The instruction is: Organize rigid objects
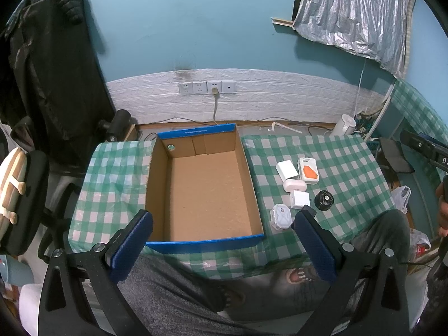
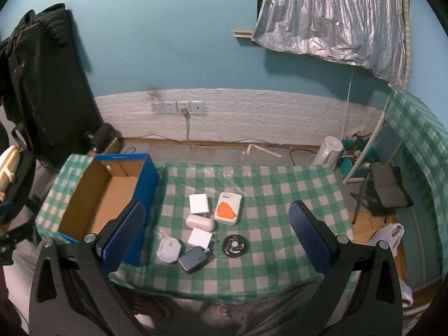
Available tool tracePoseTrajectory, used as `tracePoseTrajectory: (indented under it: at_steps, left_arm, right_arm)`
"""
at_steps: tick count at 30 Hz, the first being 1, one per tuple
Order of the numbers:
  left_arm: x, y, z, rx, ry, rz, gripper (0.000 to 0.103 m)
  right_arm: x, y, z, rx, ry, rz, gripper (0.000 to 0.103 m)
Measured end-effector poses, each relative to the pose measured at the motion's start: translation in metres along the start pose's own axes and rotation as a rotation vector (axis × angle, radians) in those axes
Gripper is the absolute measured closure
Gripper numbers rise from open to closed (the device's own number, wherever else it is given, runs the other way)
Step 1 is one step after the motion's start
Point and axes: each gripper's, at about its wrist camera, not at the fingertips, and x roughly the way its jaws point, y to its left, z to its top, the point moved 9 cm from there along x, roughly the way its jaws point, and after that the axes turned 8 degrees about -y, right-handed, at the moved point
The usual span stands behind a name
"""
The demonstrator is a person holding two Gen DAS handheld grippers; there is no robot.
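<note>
An open cardboard box with blue rim [image 1: 205, 245] [image 2: 145, 184] sits on the checked table, with nothing inside. To its right lie several small objects: a white flat box [image 2: 198, 203], a white case with orange patch [image 2: 228, 208], a white oval case [image 2: 200, 221], a white charger [image 2: 200, 238], an octagonal white case [image 2: 168, 250], a dark grey block [image 2: 193, 259] and a black round disc [image 2: 235, 245]. My left gripper [image 1: 224, 218] is open above the box's near edge. My right gripper [image 2: 214, 212] is open above the objects, holding nothing.
The green checked tablecloth [image 2: 280, 196] covers the table. A white kettle [image 2: 327, 149] stands on the floor beyond it, near wall sockets [image 2: 177, 107]. A black chair [image 1: 25, 201] is at the left. A folding stool [image 2: 387, 193] stands at the right.
</note>
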Motion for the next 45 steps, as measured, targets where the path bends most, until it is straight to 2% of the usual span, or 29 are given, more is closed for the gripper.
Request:
tracePoseTrajectory:
  at_steps: [24,28,34,37,45]
  left_arm:
    - [-0.001,0.011,-0.007,-0.011,0.010,0.017,0.001]
    - [0.004,0.016,-0.004,-0.004,0.015,0.039,0.001]
    - [0.015,0.035,-0.001,0.031,0.037,0.094,0.001]
    - [0.022,0.047,0.000,0.047,0.059,0.110,0.001]
    - [0.063,0.092,-0.012,0.088,0.195,0.176,0.002]
  right_arm:
    - [0.001,0.000,-0.003,0.004,0.004,0.004,0.001]
    - [0.003,0.000,-0.005,0.002,0.009,0.007,0.002]
    - [0.013,0.007,-0.019,-0.024,0.041,0.046,0.002]
    - [0.027,0.007,-0.021,-0.027,0.088,0.069,0.002]
    - [0.058,-0.002,-0.018,0.026,0.211,0.140,0.001]
